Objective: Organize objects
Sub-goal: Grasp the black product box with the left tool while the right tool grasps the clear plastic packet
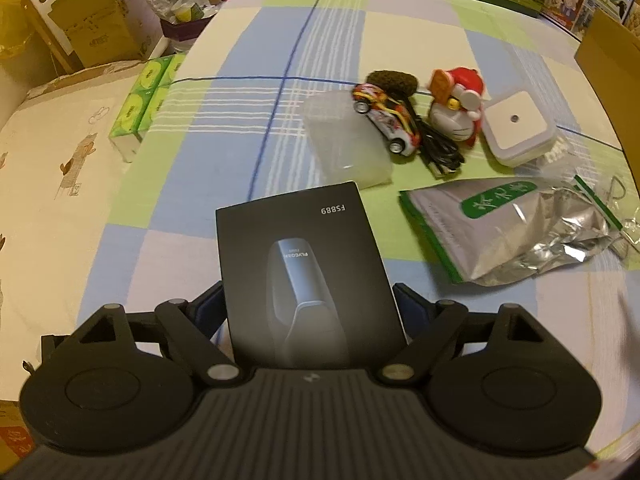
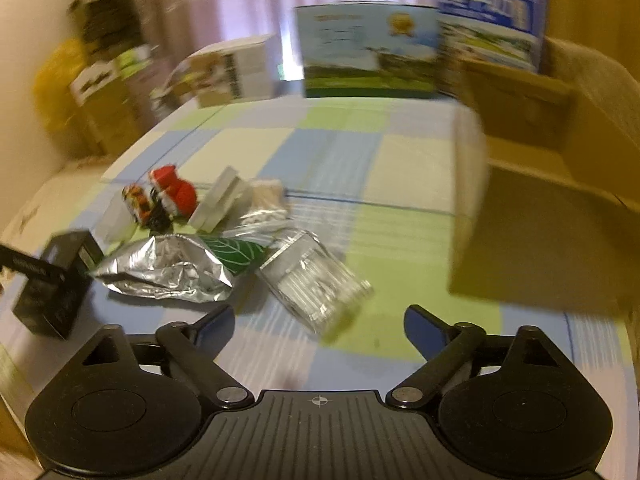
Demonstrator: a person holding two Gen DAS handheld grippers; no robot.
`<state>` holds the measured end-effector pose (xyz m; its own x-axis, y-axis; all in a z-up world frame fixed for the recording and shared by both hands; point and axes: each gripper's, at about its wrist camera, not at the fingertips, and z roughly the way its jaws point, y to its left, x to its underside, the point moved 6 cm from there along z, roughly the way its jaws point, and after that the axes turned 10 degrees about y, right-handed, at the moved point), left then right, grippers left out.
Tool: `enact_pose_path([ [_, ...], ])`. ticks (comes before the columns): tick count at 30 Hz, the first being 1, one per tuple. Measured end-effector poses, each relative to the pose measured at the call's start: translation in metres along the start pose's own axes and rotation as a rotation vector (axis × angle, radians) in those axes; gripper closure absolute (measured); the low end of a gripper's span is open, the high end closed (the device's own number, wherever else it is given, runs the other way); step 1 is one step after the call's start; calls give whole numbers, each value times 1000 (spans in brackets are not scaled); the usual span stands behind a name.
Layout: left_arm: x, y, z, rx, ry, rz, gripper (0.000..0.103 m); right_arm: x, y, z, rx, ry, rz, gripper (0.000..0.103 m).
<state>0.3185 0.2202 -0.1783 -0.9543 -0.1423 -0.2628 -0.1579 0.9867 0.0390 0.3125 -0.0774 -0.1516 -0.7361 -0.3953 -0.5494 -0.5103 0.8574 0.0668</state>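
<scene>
One black box (image 1: 304, 276), printed "FS889" with a picture of a shaver, is clamped between the left gripper's (image 1: 308, 300) fingers, above the checked tablecloth (image 1: 224, 120). Beyond it lie one toy car (image 1: 386, 118), one red-hatted figurine (image 1: 456, 104), one white square container (image 1: 518, 126), one black cable (image 1: 438, 148) and one foil pouch (image 1: 508, 228). The right gripper (image 2: 320, 328) hangs wide open and empty near a clear packet (image 2: 316, 284).
</scene>
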Motion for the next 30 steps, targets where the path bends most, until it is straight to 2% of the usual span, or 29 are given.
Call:
enact_pose_path([
  [2,-1,5,0,2,2,-5,19,-5,5,16,-10,6,-78,26],
  [6,-1,11,0,8,7,-14,19,-8,10,45,20,35,-181,34],
  [9,-2,9,0,11,9,-2,19,-7,10,57,49,57,-210,55],
  [11,-3,7,1,16,8,6,19,-3,9,56,69,67,-207,59],
  [17,-3,-1,0,38,10,29,19,17,21,36,119,157,-77,61],
  [21,-2,-7,0,38,9,52,19,25,38,20,31,167,16,58],
  [23,-3,-9,1,41,7,61,19,25,42,17,37,150,-3,42],
  [24,-3,-11,2,44,10,64,19,25,44,17,58,135,-21,40],
  [26,-3,-13,3,51,12,70,19,22,42,19,86,122,-47,39],
  [30,-1,-15,7,53,15,74,20,16,44,26,82,98,-91,39],
])
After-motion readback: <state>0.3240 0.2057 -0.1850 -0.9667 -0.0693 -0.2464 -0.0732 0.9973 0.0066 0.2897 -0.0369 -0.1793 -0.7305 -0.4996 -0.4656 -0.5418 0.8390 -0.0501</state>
